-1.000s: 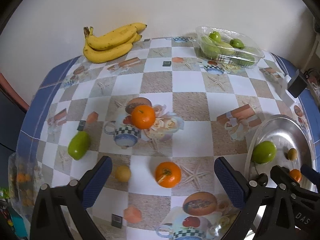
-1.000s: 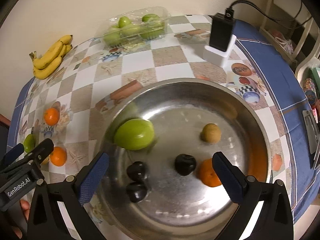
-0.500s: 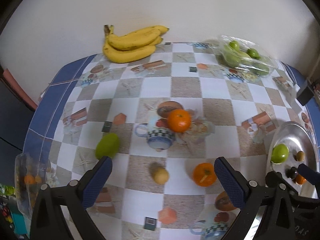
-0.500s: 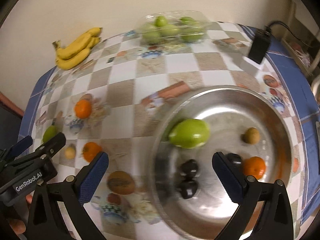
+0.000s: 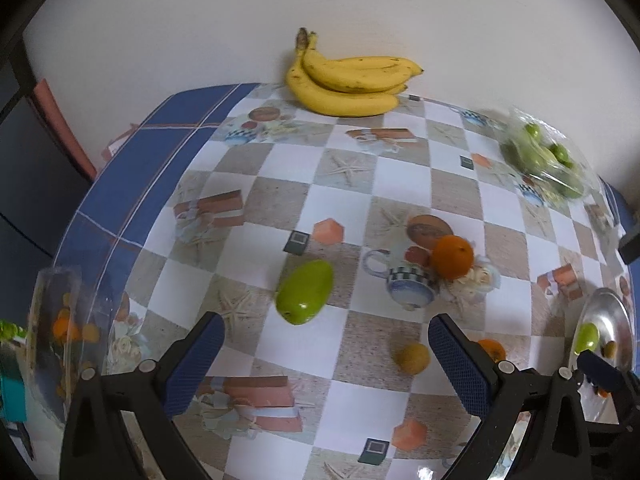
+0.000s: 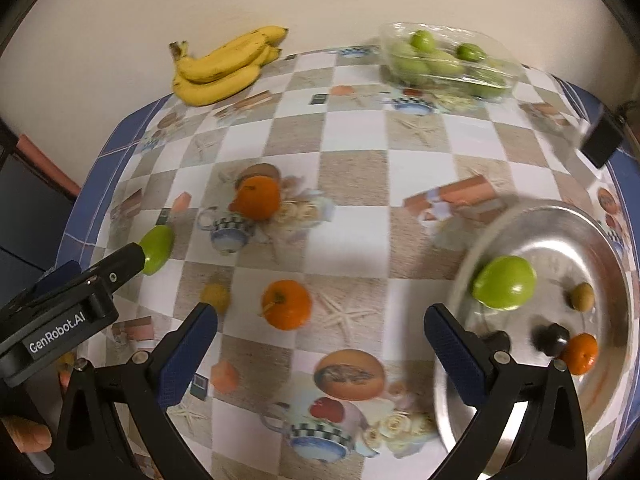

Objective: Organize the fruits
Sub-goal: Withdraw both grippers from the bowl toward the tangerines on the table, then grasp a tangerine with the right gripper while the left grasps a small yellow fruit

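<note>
1. so, both tools are empty: the left gripper (image 5: 322, 354) has its fingers spread wide over the table (image 5: 404, 176), with the green mango (image 5: 305, 297) lying just ahead between them, untouched; the right gripper (image 6: 320, 346) is equally released, with an orange (image 6: 286, 309) just ahead in its gap.
2. likely risk: the mango is smooth and lies at a slant to the fingers, so a pinch across its tapered end could squirt it sideways toward the blue edge of the cloth.
3. a second risk: the small yellow fruit (image 5: 411, 357) sits just beside the left tool's right finger (image 5: 460, 364); a descent that drifts right could knock it rolling.
4. the two tools are close together, so reaching for neighbouring fruit at once could make them collide.
5. the steel plate (image 6: 560, 228) already holds a green fruit (image 6: 505, 282), a small brownish one, dark fruits and a small orange; dropping rather than placing could scatter them.
6. only the right wrist view shows the plate's contents clearly, the left tool's body from the side, and a fingertip of the person's hand (image 6: 32, 436).
7. only the left wrist view shows a clear container (image 5: 60, 340) at the table's left edge with orange fruit inside; its exact contents are too blurred to tell.
8. bananas (image 5: 348, 80) and the clear tray of green fruit (image 6: 448, 62) appear in both.
</note>
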### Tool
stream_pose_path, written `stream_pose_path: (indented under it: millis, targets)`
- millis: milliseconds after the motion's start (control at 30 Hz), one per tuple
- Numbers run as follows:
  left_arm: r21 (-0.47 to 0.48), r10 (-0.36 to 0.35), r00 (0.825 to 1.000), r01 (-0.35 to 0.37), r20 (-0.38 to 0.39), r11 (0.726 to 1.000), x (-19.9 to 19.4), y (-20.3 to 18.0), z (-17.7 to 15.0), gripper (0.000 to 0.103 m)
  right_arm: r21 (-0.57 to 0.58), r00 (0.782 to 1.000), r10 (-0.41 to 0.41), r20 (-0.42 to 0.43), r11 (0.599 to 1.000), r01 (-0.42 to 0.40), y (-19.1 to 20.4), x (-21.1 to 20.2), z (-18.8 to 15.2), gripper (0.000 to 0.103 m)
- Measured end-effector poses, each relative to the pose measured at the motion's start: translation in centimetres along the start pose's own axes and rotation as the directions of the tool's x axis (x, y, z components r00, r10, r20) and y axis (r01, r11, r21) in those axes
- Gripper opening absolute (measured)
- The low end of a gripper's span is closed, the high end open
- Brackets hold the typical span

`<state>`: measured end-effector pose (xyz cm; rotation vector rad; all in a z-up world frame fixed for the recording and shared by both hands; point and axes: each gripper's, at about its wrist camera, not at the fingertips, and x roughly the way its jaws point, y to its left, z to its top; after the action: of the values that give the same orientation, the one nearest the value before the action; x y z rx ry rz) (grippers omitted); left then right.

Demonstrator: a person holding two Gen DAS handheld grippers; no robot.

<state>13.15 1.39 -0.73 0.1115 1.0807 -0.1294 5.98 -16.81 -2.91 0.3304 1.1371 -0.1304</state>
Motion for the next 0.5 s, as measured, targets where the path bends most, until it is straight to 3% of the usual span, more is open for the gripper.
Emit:
stream_pose_path:
  millis: [500]
  targets:
    - [-0.061,0.007,1.000,-0.007,-0.004,0.998,1.0,2.1,0.2,0.103,-0.041,0.998,-0.028,-0.062,0.999,0.026,2.5,2.7,0.6,0.103]
